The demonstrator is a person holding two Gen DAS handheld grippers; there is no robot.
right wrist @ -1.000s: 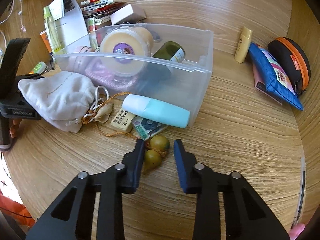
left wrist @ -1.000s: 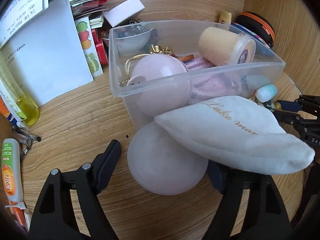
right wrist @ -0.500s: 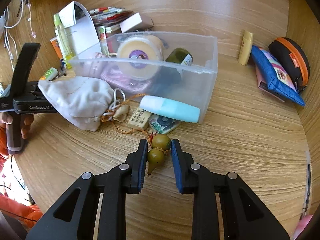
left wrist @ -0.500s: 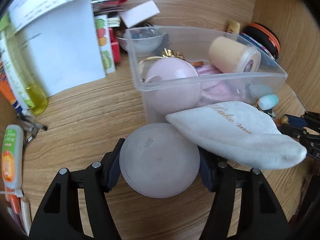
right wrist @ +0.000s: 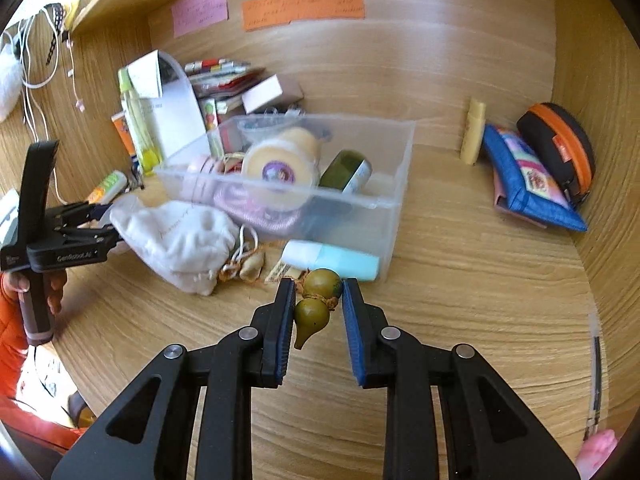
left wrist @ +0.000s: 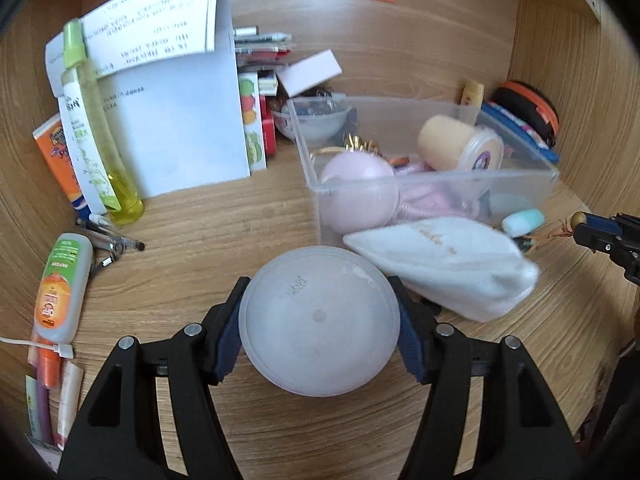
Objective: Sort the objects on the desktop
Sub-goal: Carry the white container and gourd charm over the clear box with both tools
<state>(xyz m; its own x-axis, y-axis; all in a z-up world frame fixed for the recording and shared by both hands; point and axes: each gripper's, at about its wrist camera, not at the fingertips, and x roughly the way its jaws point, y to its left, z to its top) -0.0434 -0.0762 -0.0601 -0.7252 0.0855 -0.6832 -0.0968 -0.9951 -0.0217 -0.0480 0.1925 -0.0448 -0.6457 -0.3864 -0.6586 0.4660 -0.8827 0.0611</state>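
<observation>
**Both tongs lift their catches off the desk**

Since a second ago, the left tongs [left wrist: 319, 312] have closed from open onto the pale round lid [left wrist: 319, 320], beside the white pouch [left wrist: 444, 268] and clear bin [left wrist: 432, 184] on the wooden desk [left wrist: 200, 240].

Right view: the right tongs [right wrist: 318, 300] pinch the green gourd charm [right wrist: 316, 304] narrowly; paper notes [right wrist: 304, 4] line the wooden back wall.

A frosted pale-pink dome lid [left wrist: 320, 326] sits between blue pads [left wrist: 228, 344] of a black hand-held gripper [left wrist: 319, 320]; olive-green gourd charm [right wrist: 318, 300], white drawstring pouch [right wrist: 180, 240], mint-and-white tube [right wrist: 332, 261], clear plastic bin [right wrist: 384, 216], wood-grain desk [right wrist: 480, 300], orange, pink and green sticky notes [right wrist: 304, 6]
</observation>
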